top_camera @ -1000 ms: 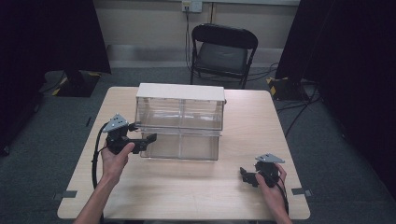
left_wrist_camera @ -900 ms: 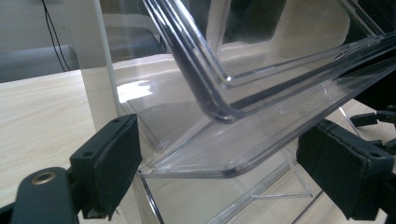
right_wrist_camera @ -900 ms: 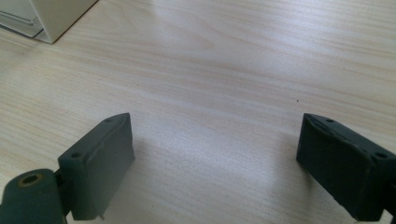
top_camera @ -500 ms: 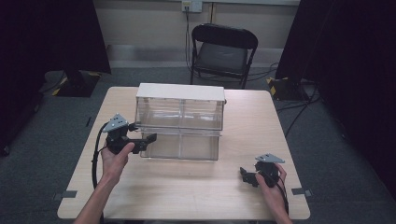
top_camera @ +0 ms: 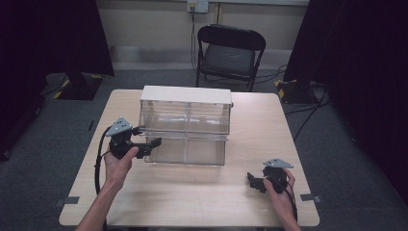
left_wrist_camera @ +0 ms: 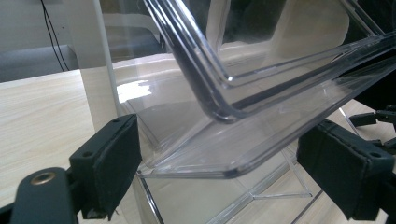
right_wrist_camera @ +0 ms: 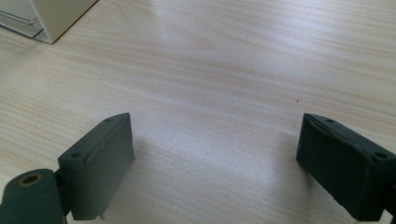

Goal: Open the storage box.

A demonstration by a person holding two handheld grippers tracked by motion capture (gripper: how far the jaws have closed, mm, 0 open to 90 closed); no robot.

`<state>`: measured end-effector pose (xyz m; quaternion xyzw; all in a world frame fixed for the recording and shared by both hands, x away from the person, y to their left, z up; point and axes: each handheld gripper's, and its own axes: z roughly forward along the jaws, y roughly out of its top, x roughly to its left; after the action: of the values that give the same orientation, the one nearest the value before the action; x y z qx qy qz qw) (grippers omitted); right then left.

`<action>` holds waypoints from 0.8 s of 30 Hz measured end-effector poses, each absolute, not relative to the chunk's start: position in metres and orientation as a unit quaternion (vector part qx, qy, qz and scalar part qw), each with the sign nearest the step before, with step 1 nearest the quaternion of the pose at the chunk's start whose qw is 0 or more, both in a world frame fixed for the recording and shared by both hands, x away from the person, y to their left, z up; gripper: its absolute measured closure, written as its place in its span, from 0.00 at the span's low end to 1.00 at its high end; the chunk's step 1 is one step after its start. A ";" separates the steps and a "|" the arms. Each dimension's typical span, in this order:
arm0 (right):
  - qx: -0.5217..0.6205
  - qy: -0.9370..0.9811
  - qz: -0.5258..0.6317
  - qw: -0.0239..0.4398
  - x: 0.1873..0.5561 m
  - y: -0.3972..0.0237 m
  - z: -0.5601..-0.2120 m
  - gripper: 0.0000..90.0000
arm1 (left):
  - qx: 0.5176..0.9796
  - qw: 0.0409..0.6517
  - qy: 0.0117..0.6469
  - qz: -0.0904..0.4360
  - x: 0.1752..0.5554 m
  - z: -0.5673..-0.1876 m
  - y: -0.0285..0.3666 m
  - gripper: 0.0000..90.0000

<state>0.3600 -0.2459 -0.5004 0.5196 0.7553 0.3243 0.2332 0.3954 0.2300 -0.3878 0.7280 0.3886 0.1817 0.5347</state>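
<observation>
Nearest the person, the right hand-held gripper rests low on the pale wood-grain surface near its front right corner, jaws spread wide with bare wood between them; in its own view the two black pads frame plain tabletop, and a corner of the cabinet sits far off at the upper left. Farther in, on the left side, the left hand-held gripper is held level at the left front corner of the clear plastic drawer cabinet, its jaws wide apart. In the left gripper view the rim of a transparent drawer, pulled out and tilted, crosses between the pads; whether either pad touches it cannot be told. The cabinet stands at the middle of the surface, white on top and at the sides, with a lower drawer jutting toward the person. Beyond the far edge of the surface a black folding chair stands on grey carpet before a light wall with cables hanging down, and dark curtains close both sides of the room.
</observation>
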 end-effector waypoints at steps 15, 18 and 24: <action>0.520 0.755 0.324 0.233 0.360 -0.246 -0.500 0.12 | 0.728 0.534 0.389 0.182 0.395 -0.388 0.230 0.15; 0.520 0.755 0.324 0.233 0.360 -0.246 -0.500 0.12 | 0.730 0.531 0.389 0.184 0.395 -0.387 0.230 0.15; 0.520 0.755 0.324 0.233 0.360 -0.246 -0.500 0.12 | 0.730 0.531 0.389 0.184 0.395 -0.387 0.230 0.15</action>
<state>0.3600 -0.2459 -0.5004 0.5196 0.7553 0.3242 0.2333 0.3952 0.2300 -0.3872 0.7301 0.3890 0.1842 0.5307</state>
